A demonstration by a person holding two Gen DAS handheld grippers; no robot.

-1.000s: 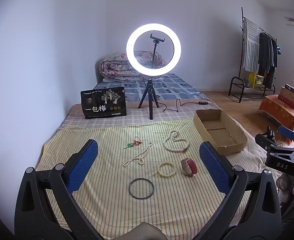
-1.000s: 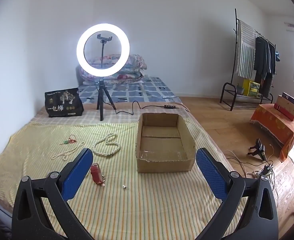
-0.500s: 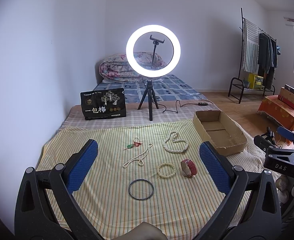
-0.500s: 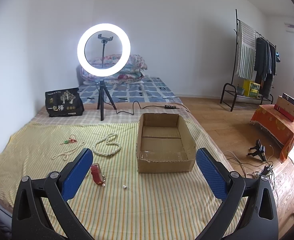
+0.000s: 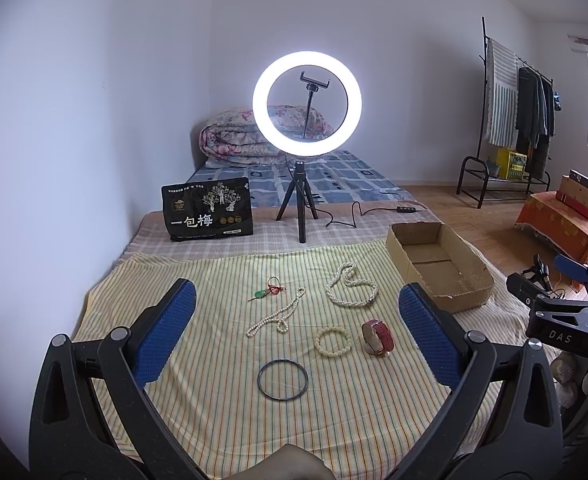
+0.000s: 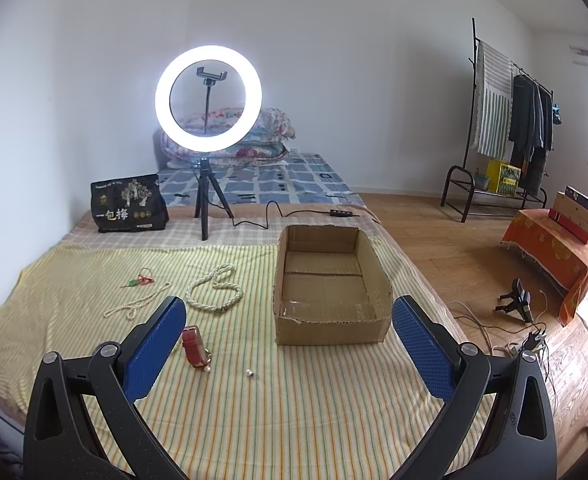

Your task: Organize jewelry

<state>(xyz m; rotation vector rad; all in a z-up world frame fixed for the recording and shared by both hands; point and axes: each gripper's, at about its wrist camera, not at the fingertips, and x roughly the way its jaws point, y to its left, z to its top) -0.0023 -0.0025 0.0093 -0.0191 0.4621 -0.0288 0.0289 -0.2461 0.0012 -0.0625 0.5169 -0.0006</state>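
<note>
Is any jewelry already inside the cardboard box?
No: in the right wrist view the cardboard box shows only its bare floor, and the pearl necklace and red watch lie outside on the striped cloth.

Black bag (image 5: 207, 209) by the wall reads "一包梅"; right tool (image 5: 565, 322) carries white "DAS" lettering.
</note>
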